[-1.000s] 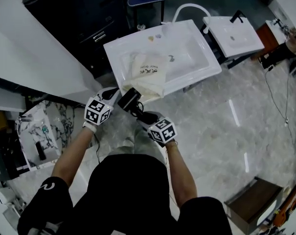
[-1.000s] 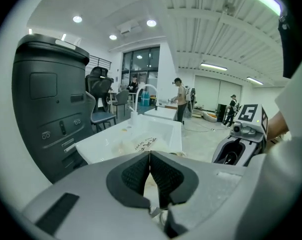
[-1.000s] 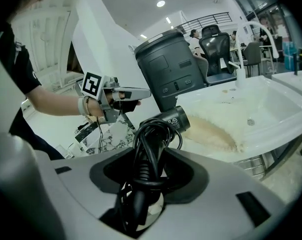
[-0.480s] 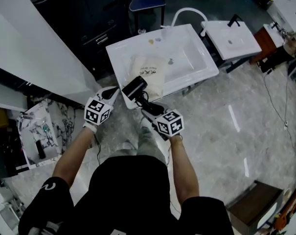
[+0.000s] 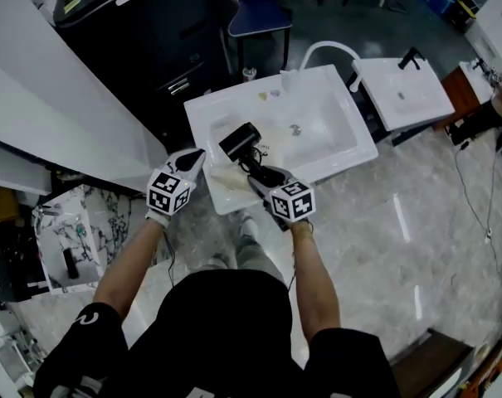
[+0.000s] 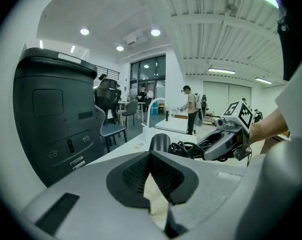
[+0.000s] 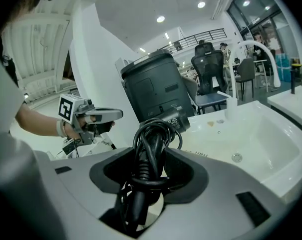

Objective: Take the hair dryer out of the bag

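My right gripper (image 5: 264, 172) is shut on the handle and coiled cord of the black hair dryer (image 5: 241, 141), which hangs over the white sink (image 5: 342, 123). In the right gripper view the cord bundle (image 7: 150, 144) fills the jaws and the barrel (image 7: 173, 119) points away. My left gripper (image 5: 197, 156) is shut on the edge of the cream cloth bag (image 5: 222, 178) at the sink's front left. That cloth (image 6: 153, 196) shows pinched under the left jaws, with the dryer (image 6: 160, 142) and the right gripper (image 6: 225, 140) beyond it.
A tall black cabinet (image 5: 151, 40) stands left of the sink, and a blue chair (image 5: 259, 13) stands behind it. A curved white faucet (image 5: 324, 50) and a second white basin (image 5: 404, 94) are to the right. People stand far off in the left gripper view.
Both hands have moved forward and up over the sink. The hair dryer has risen clear of the bag's mouth, and the bag has been drawn toward the sink's front left corner.
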Demonstrator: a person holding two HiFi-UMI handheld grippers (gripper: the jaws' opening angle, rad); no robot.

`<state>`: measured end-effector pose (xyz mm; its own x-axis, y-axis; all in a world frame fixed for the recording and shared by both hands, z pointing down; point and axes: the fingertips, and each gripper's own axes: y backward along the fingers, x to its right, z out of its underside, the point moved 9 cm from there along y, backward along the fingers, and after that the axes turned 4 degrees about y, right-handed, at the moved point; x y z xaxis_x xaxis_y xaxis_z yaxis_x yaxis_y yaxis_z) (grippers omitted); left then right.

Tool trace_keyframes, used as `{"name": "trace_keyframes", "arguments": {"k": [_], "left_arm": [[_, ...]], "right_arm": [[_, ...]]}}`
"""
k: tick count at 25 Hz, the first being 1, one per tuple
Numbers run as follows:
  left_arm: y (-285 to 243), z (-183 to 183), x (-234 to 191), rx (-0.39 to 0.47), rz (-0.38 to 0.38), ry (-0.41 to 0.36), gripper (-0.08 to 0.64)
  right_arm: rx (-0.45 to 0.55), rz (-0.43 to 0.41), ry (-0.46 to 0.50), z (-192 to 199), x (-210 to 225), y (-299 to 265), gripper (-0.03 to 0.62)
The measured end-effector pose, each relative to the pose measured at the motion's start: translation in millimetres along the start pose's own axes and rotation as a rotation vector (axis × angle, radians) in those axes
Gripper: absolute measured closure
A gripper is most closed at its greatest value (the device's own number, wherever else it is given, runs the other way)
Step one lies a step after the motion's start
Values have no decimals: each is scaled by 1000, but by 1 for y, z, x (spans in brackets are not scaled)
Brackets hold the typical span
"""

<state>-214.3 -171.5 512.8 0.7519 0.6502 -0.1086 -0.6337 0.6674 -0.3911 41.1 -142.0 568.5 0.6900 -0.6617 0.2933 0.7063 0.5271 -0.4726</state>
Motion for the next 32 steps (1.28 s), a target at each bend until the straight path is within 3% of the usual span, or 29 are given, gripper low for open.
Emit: {"name": "trace_keyframes", "arguments": {"k": [9, 17, 27, 32], "left_arm": [[-46, 8, -34, -45, -18, 55, 560], [-73, 23, -62, -80, -41, 112, 560], [-85, 36, -70, -121, -40, 141, 560], [-84, 36, -70, -116, -39, 137, 560]], "right_arm": [[-100, -42, -18, 0, 48, -59, 407], [-189, -69, -71, 24, 76, -101, 407], [-259, -85, -162, 64, 91, -116, 407], [-301, -49, -130, 70, 91, -121, 399]]}}
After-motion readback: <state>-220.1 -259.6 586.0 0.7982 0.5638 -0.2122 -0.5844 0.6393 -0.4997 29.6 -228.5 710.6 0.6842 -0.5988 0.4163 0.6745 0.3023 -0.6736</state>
